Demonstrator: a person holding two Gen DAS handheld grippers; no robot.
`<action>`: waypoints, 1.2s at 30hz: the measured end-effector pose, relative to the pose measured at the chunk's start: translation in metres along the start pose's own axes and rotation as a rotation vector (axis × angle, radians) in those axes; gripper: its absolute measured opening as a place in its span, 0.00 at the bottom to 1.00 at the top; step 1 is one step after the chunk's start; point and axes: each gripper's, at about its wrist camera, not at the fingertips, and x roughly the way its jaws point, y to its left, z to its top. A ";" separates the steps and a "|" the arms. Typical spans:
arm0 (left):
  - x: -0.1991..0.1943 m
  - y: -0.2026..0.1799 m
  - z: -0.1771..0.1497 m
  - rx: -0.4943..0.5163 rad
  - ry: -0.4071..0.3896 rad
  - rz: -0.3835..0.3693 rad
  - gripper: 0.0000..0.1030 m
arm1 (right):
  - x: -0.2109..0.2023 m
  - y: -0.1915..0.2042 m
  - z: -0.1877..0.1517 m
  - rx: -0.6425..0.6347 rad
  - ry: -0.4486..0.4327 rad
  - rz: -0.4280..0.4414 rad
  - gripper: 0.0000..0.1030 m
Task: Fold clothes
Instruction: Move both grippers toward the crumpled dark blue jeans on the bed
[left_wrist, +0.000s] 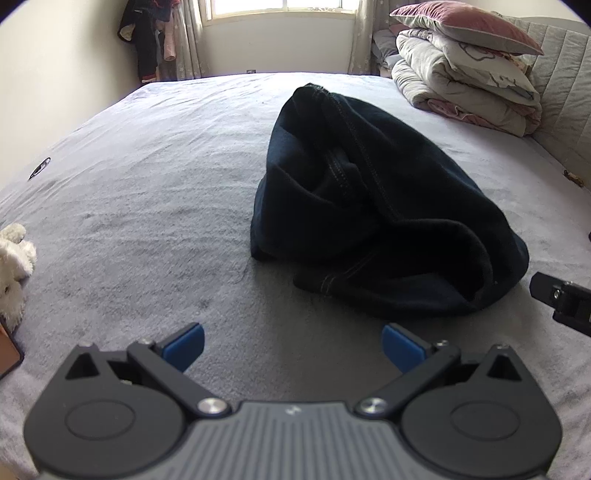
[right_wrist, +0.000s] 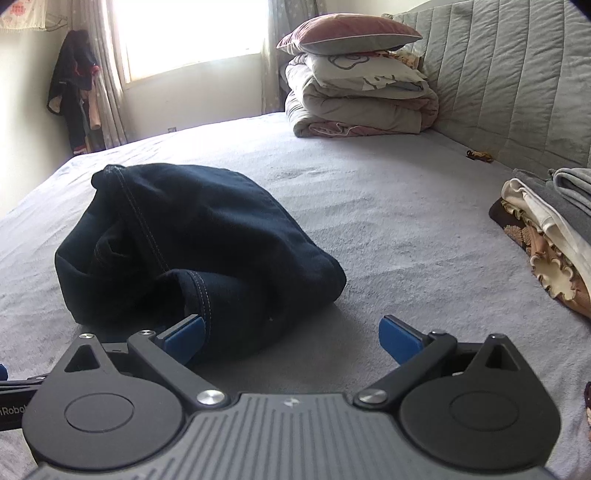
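Both jaws spread wide, holding nothing. Left gripper (left_wrist: 291, 345) hovers over bare bed (left_wrist: 129, 206), short of the dark navy garment (left_wrist: 369, 206). Right gripper (right_wrist: 291, 338) sits at the garment's near edge, its left pad (right_wrist: 184, 334) at or just short of a stitched hem (right_wrist: 201, 295); contact unclear. Garment is a rumpled mound mid-bed, not flat. Long axis runs near-to-far from me, one stitched end toward the window (left_wrist: 280, 7). Folded pile (right_wrist: 546, 229) off to my right, presumably the drop spot. Judgement: bunched like this it fits either loosely folded or awaiting spreading.
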 end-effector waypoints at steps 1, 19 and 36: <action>0.001 0.001 0.000 -0.002 0.004 0.000 1.00 | 0.001 0.000 0.000 -0.001 0.005 0.003 1.00; 0.017 0.025 0.005 -0.031 -0.012 0.025 1.00 | 0.016 0.006 0.002 -0.001 0.095 0.064 1.00; 0.020 0.047 0.004 -0.021 -0.088 -0.059 1.00 | 0.017 0.027 0.000 -0.036 0.112 0.099 0.88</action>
